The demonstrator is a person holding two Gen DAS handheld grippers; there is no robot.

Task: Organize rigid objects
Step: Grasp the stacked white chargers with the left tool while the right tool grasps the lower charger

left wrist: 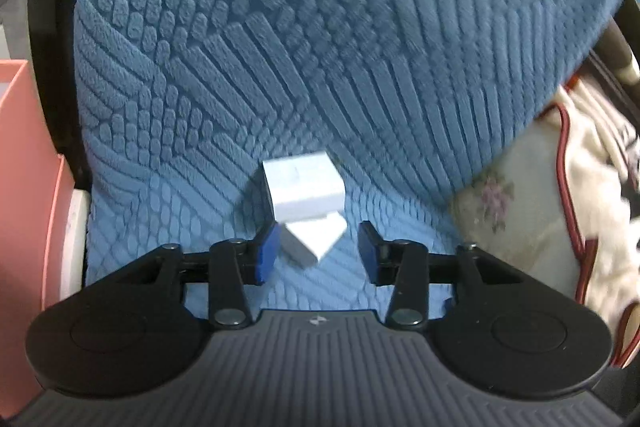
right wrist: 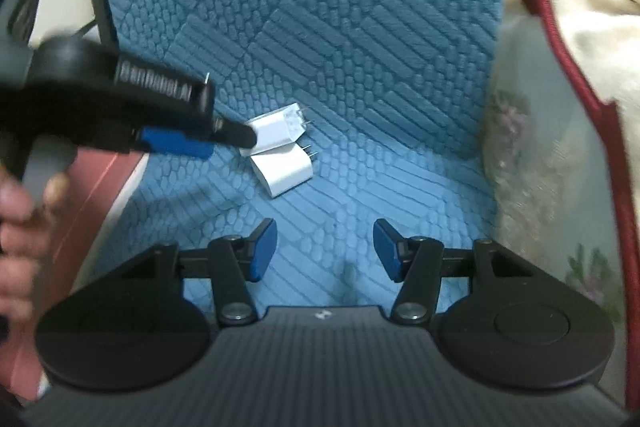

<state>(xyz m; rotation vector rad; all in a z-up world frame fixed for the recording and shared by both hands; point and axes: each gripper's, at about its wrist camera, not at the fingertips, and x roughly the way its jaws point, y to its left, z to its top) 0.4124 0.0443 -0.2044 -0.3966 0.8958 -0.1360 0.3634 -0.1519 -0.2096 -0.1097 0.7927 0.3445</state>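
Two white plug adapters lie on a blue textured chair cushion (left wrist: 320,67). In the left wrist view the upper adapter (left wrist: 306,189) sits just beyond my fingertips and the lower one (left wrist: 316,237) lies between the open jaws of my left gripper (left wrist: 318,251), touching the left pad. In the right wrist view both adapters (right wrist: 276,131) (right wrist: 286,169) lie with prongs pointing right, and the left gripper (right wrist: 208,141) reaches them from the left. My right gripper (right wrist: 324,249) is open and empty, well short of the adapters.
A pink box (left wrist: 24,187) stands at the left edge beside the chair's black frame (left wrist: 52,67). A cream blanket with red trim (right wrist: 580,47) and a floral cushion (right wrist: 532,167) lie to the right.
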